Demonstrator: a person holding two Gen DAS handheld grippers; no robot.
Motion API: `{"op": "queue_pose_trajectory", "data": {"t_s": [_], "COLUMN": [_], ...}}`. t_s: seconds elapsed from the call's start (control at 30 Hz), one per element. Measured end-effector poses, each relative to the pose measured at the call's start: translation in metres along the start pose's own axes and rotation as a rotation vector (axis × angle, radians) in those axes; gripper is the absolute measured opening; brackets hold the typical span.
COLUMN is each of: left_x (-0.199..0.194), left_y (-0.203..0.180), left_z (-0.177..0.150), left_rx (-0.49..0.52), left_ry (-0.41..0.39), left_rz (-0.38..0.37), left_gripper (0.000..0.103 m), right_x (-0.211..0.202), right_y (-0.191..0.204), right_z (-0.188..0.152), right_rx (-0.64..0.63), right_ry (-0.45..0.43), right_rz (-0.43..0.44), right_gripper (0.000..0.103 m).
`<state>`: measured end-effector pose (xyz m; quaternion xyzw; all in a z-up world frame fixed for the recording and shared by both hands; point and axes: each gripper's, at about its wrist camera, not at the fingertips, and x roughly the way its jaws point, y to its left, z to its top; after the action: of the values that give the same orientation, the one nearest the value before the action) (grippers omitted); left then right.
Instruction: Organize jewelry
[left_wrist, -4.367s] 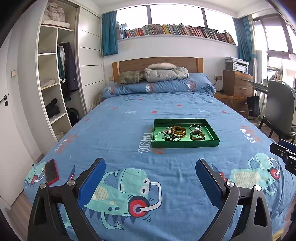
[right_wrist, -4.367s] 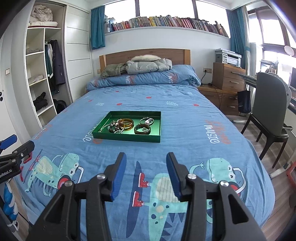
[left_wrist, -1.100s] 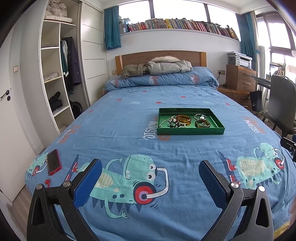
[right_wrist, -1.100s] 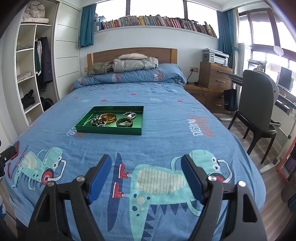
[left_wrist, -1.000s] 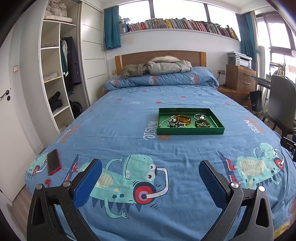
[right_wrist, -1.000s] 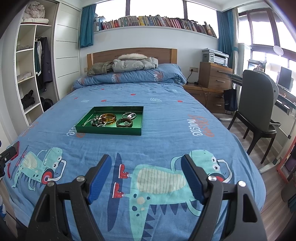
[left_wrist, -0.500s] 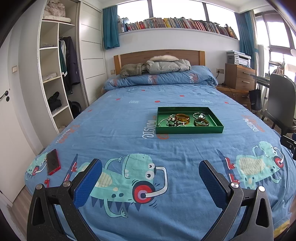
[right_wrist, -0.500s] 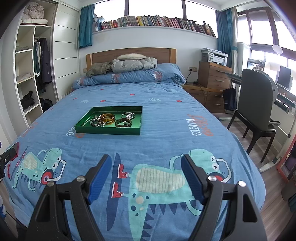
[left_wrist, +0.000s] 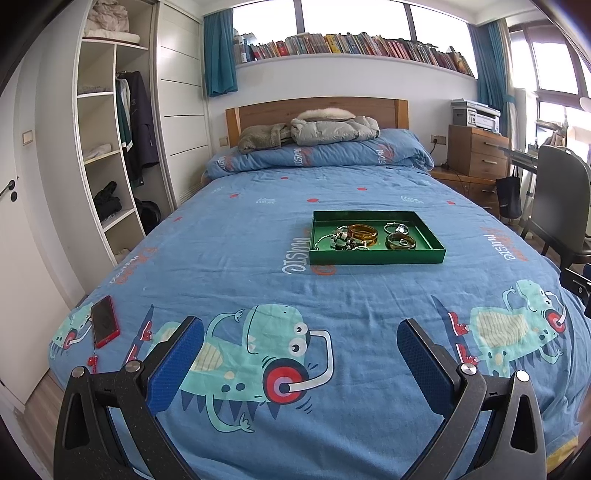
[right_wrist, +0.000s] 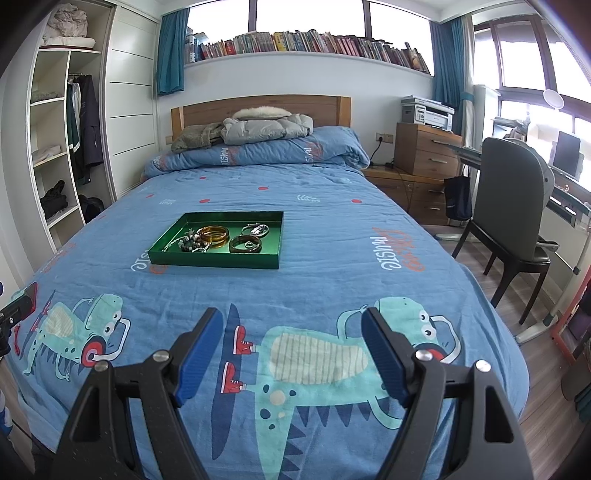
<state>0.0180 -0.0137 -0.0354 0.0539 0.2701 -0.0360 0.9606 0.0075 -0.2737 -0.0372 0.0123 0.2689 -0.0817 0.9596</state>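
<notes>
A green tray (left_wrist: 376, 257) lies mid-bed on the blue dinosaur cover; it also shows in the right wrist view (right_wrist: 216, 261). In it lie an amber bangle (left_wrist: 363, 232), a dark brown bangle (left_wrist: 400, 240), a silver bracelet (left_wrist: 396, 228) and a beaded string (left_wrist: 341, 242). My left gripper (left_wrist: 300, 339) is open and empty above the bed's foot, well short of the tray. My right gripper (right_wrist: 291, 323) is open and empty, also near the foot, right of the left one.
A red phone (left_wrist: 105, 320) lies at the bed's front left corner. Jackets (left_wrist: 310, 131) rest on the folded duvet by the headboard. A wardrobe (left_wrist: 110, 155) stands left; a chair (right_wrist: 513, 221) and a dresser (right_wrist: 424, 155) stand right of the bed.
Over the last second both views barely shift and both jaws stay wide open. Since 4.4 s ago the right jaws have opened wider and both grippers sit a little farther from the tray.
</notes>
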Motion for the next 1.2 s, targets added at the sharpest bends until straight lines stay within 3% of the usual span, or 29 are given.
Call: {"op": "queue_pose_trajectory", "data": {"t_s": [1.2], "left_x": [0.000], "left_y": [-0.008], "left_z": [0.004], "left_rx": [-0.007], "left_ry": [0.015], "left_rz": [0.014], "left_gripper": [0.103], "right_x": [-0.004], "right_y": [-0.015], "right_z": [-0.006], "right_rx": [0.008], "right_ry": [-0.012], "right_rz": [-0.005], "right_gripper": [0.076]}}
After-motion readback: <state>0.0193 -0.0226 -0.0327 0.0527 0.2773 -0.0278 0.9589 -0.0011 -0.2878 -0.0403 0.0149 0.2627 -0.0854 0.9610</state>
